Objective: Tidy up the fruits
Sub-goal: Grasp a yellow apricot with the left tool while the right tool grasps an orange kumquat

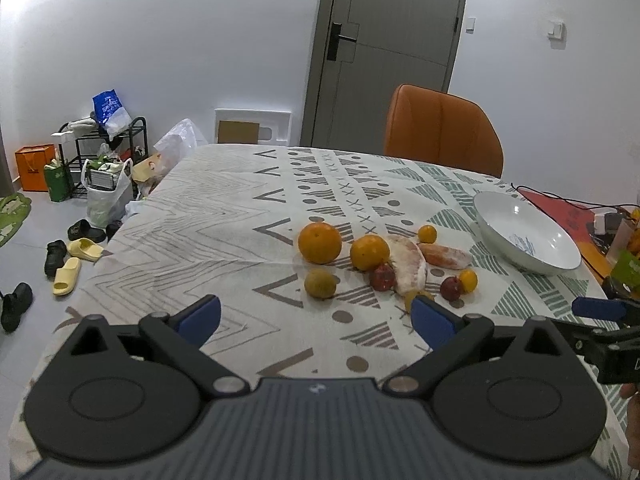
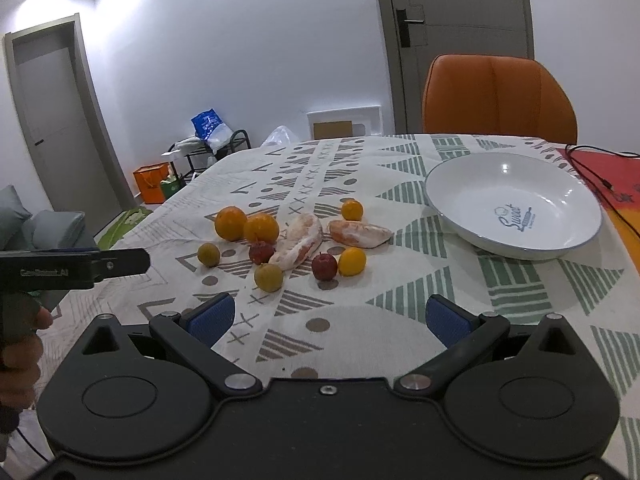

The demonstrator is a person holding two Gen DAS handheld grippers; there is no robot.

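A cluster of fruit lies mid-table: two big oranges (image 1: 320, 242) (image 2: 231, 223), two peeled pomelo segments (image 1: 408, 264) (image 2: 298, 241), two small red fruits (image 2: 324, 266), small orange citrus (image 2: 352, 261) and yellow-green round fruits (image 1: 320, 284) (image 2: 269, 277). An empty white bowl (image 2: 512, 204) (image 1: 524, 236) stands to the right of them. My left gripper (image 1: 316, 320) is open, just short of the fruit, nothing between its fingers. My right gripper (image 2: 327, 318) is open too, hovering before the fruit and the bowl. Each gripper shows at the edge of the other's view.
An orange chair (image 2: 498, 98) stands at the table's far side. A red mat (image 2: 608, 184) with a black cable lies right of the bowl. Left of the table, the floor holds shoes (image 1: 70, 264), bags and a black rack (image 1: 108, 148). Patterned cloth (image 1: 224, 216) covers the table.
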